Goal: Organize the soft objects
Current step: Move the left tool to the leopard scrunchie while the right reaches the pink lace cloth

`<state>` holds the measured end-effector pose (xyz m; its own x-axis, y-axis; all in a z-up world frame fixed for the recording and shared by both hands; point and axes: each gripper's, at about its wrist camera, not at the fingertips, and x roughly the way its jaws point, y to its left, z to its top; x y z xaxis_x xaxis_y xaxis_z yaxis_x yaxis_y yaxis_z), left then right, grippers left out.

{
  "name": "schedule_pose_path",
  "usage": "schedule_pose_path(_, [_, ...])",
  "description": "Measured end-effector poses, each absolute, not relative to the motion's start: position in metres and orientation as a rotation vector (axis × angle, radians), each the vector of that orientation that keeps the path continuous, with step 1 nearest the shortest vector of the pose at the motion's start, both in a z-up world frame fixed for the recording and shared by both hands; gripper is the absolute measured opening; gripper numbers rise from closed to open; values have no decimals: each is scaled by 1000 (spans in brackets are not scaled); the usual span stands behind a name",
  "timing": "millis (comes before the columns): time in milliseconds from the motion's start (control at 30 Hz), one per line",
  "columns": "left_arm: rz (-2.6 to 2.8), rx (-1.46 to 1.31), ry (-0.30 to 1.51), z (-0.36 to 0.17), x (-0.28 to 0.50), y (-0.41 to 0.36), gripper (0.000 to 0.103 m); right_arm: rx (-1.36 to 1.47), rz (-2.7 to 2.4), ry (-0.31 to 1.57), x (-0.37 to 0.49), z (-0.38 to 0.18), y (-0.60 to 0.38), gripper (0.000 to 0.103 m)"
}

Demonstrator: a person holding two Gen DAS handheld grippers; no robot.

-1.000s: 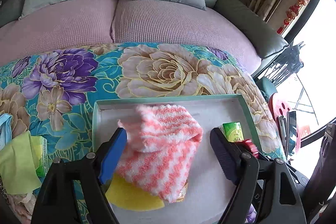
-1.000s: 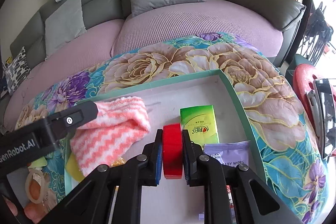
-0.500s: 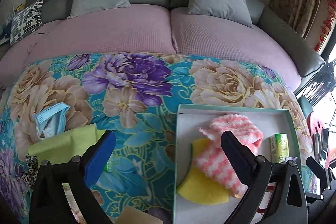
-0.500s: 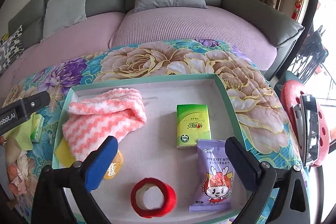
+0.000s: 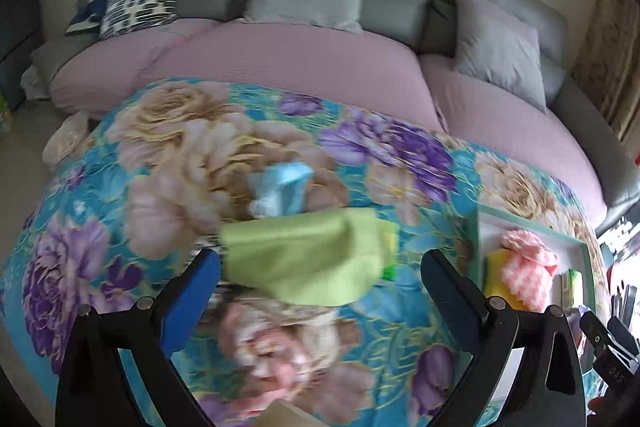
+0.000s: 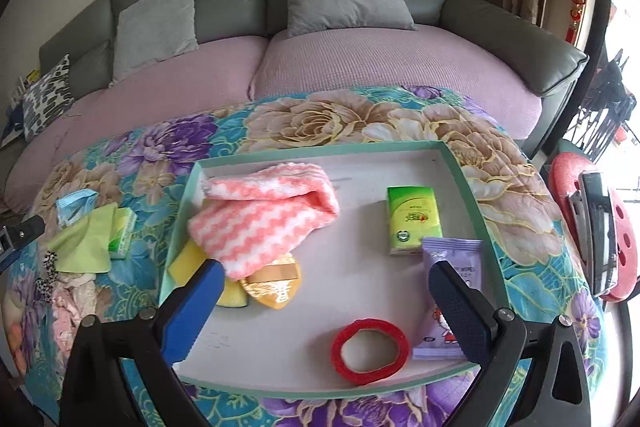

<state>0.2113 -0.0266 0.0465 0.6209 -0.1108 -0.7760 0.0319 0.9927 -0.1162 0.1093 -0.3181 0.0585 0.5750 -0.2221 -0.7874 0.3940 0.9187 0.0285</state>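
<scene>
Both grippers, left gripper [image 5: 320,291] and right gripper [image 6: 324,295], gaped empty while a fuzzy pink-and-white zigzag towel [image 6: 260,215] lay crumpled in the tray [image 6: 320,149].

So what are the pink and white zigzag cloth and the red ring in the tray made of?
The pink and white zigzag cloth looks like fluffy fleece or microfibre, with a fuzzy, matte pile. The red ring seems to be a soft fabric band or tape roll; its material is unclear.
</scene>
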Motion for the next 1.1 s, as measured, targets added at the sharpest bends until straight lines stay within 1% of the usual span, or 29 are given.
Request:
schedule_pose_path(233, [121, -194, 854, 56, 193, 68, 100, 195, -158, 855, 135, 65, -244, 103])
schedule_pose_path(367, [180, -278, 842, 55, 191, 102, 100, 131, -32, 865, 151, 62, -191, 103])
schedule_pose_path(567, [211, -306, 901, 38, 198, 117, 100, 66, 94, 904, 167, 45, -133, 103])
schedule_pose_path(900, [181, -336, 1045, -3, 215, 115, 100, 8, 253, 984, 176, 5, -67, 103])
schedule_pose_path(967, [180, -335, 1064, -9, 217, 115, 100, -5, 268, 1001, 176, -2, -59, 97])
schedule_pose_path(1000, [179, -338, 1073, -12, 217, 114, 100, -7, 275, 1010, 176, -5, -56, 90])
schedule_pose_path(1033, [173, -341, 1085, -15, 218, 114, 100, -7, 281, 1018, 176, -7, -54, 84])
schedule_pose_path(1067, [169, -344, 1093, -16, 219, 114, 100, -7, 287, 1028, 177, -10, -53, 82])
schedule_pose_path(1100, [164, -346, 1101, -18, 220, 114, 100, -7, 293, 1038, 176, -11, -52, 75])
